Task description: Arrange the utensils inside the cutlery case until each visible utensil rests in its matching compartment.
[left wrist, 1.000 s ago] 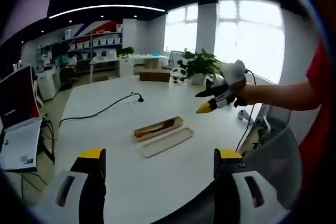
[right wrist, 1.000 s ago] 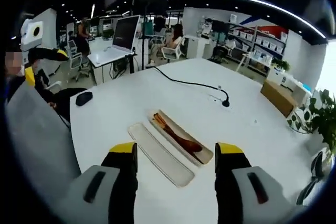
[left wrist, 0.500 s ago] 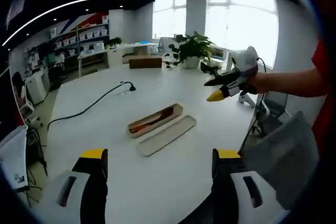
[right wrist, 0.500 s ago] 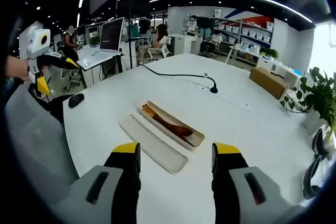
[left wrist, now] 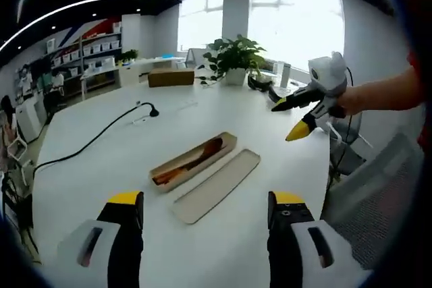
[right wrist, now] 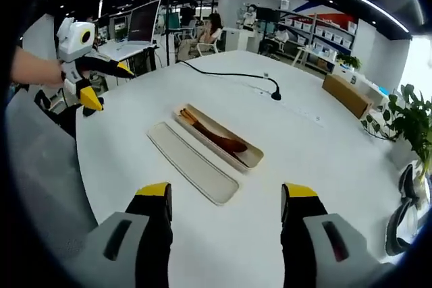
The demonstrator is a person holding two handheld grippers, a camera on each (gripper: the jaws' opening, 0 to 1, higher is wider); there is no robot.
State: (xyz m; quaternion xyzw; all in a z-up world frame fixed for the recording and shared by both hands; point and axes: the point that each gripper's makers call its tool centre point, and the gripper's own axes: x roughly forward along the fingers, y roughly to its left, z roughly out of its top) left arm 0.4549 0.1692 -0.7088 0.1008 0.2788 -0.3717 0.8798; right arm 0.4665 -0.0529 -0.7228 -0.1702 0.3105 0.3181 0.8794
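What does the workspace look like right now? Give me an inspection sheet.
Surface: white table, mostly bare.
Job's things: open case holding brown utensils; its lid lies flat alongside.
Clutter: box and plant at the table's far end.
Grippers: left claw and right claw both open, empty, in the air off the case.
Cables: black cable across the table to a small stand.
Surroundings: office desks, shelves, windows, seated people.
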